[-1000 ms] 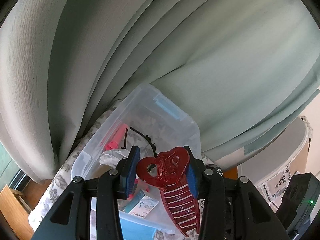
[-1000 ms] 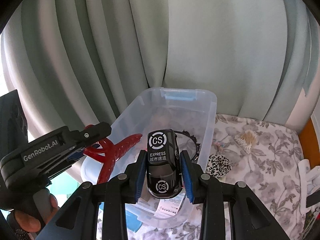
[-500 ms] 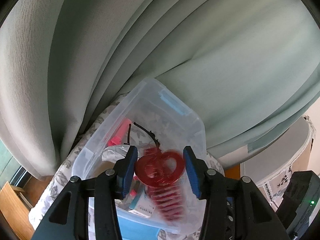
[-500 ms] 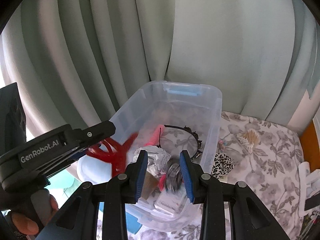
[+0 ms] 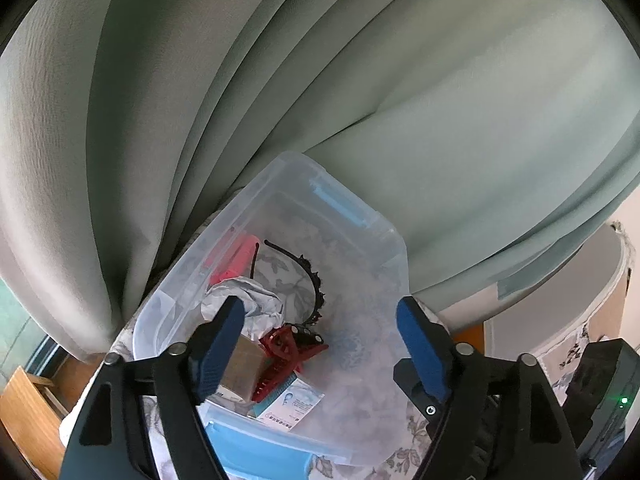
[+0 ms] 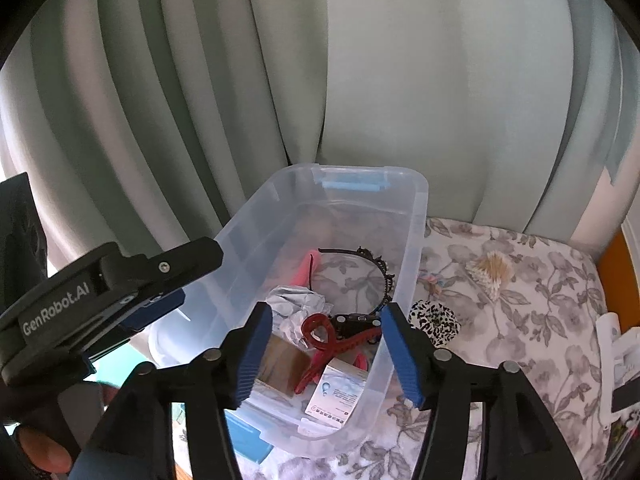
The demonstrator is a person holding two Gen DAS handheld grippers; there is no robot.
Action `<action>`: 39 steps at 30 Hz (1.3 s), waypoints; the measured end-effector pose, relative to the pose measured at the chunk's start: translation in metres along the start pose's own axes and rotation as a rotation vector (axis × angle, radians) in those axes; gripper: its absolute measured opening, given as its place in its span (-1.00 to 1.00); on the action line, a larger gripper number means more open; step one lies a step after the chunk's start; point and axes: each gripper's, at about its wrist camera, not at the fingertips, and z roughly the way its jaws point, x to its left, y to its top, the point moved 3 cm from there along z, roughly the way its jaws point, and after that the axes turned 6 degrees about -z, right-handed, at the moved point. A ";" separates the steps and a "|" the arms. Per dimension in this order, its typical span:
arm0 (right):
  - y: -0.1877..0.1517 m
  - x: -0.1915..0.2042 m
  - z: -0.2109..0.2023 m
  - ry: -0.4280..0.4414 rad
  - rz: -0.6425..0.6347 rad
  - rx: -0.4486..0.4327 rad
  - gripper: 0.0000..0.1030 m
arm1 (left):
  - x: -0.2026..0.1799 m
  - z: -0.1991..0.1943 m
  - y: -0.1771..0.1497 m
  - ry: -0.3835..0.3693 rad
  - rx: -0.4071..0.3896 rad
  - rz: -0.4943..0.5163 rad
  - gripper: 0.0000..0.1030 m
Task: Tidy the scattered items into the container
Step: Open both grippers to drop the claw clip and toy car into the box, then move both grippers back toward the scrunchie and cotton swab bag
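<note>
A clear plastic container [image 5: 400, 248] [image 6: 418, 240] stands on the floral cloth against the curtain. Inside lie a red hair claw [image 5: 286, 356] [image 6: 320, 332] and a black toy car [image 5: 309, 337] [image 6: 356, 322], beside a black headband [image 6: 376, 272], crumpled paper [image 6: 296, 304], a pink item [image 5: 234, 264], a brown box and a white packet [image 6: 336, 394]. My left gripper [image 5: 320, 340] hangs above the container's near end, jaws opening, nothing between them. My right gripper [image 6: 326, 344] also hovers over the container, jaws opening and empty. In the right wrist view the left gripper [image 6: 180, 280] shows at the left.
On the floral cloth [image 6: 520, 340] right of the container lie a leopard-print scrunchie [image 6: 434, 320], a bundle of cotton swabs [image 6: 492, 274] and a small hair tie [image 6: 430, 280]. A grey-green curtain [image 6: 360, 80] hangs close behind. A blue lid [image 6: 244, 436] sits under the container's near end.
The left gripper opened and the red hair claw dropped into the container. The right gripper opened and the black toy car fell in beside it.
</note>
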 end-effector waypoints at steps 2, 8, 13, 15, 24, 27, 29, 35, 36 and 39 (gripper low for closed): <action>0.000 -0.003 -0.002 -0.002 0.007 -0.004 0.37 | -0.002 -0.001 -0.001 0.004 -0.006 0.006 0.62; -0.003 -0.014 -0.009 0.005 0.041 -0.018 0.78 | -0.010 -0.003 -0.005 0.031 -0.024 0.043 0.81; -0.005 -0.022 -0.017 0.006 0.059 -0.033 1.00 | -0.020 -0.007 -0.009 0.037 -0.038 0.084 0.92; -0.006 -0.024 -0.020 0.003 0.064 -0.041 1.00 | -0.026 -0.008 -0.011 0.034 -0.041 0.100 0.92; -0.011 -0.048 -0.041 -0.033 0.112 -0.082 1.00 | -0.047 -0.017 -0.022 0.059 -0.075 0.178 1.00; -0.014 -0.056 -0.047 -0.045 0.126 -0.090 1.00 | -0.056 -0.020 -0.027 0.064 -0.084 0.205 1.00; -0.015 -0.061 -0.051 -0.052 0.133 -0.098 1.00 | -0.063 -0.021 -0.030 0.070 -0.087 0.225 1.00; -0.023 -0.077 -0.063 -0.064 0.171 -0.125 1.00 | -0.082 -0.025 -0.043 0.096 -0.126 0.293 1.00; -0.024 -0.080 -0.066 -0.069 0.177 -0.133 1.00 | -0.086 -0.026 -0.045 0.099 -0.131 0.301 1.00; -0.028 -0.090 -0.074 -0.086 0.197 -0.156 1.00 | -0.096 -0.027 -0.051 0.099 -0.132 0.329 1.00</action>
